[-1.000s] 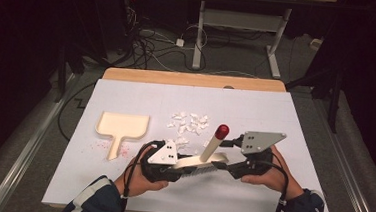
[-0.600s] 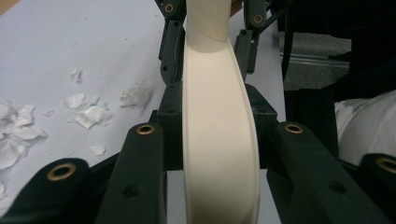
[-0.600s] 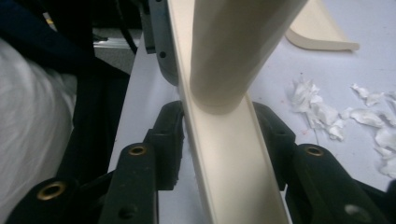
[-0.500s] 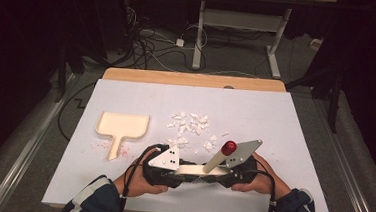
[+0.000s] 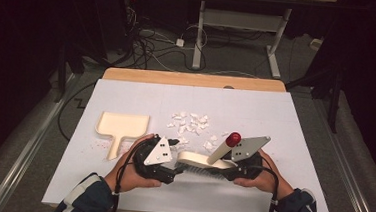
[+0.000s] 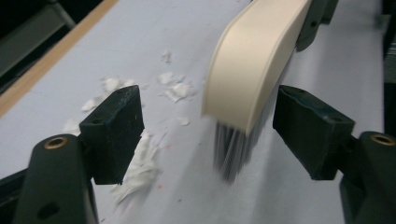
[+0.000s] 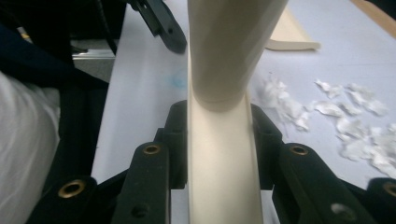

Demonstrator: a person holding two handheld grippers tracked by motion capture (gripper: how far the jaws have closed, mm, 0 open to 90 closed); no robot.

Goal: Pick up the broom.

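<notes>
High view: cream plastic hand brush with a red-capped handle (image 5: pixel 211 159) lying low over the white paper-covered table (image 5: pixel 295 123), between left gripper (image 5: pixel 176 165) and right gripper (image 5: pixel 226 170); scattered white paper scraps (image 5: pixel 190 124) just beyond; cream plastic dustpan (image 5: pixel 122 126) off to the left.

Left gripper view: fingers (image 6: pixel 114 133) apart, having just been opening, brush head with grey bristles between them, untouched by either pad; scraps on the table behind.

Right gripper view: fingers (image 7: pixel 175 140) clamped on the brush's cream back, having just been closing; scraps to the right, dustpan edge at top.
</notes>
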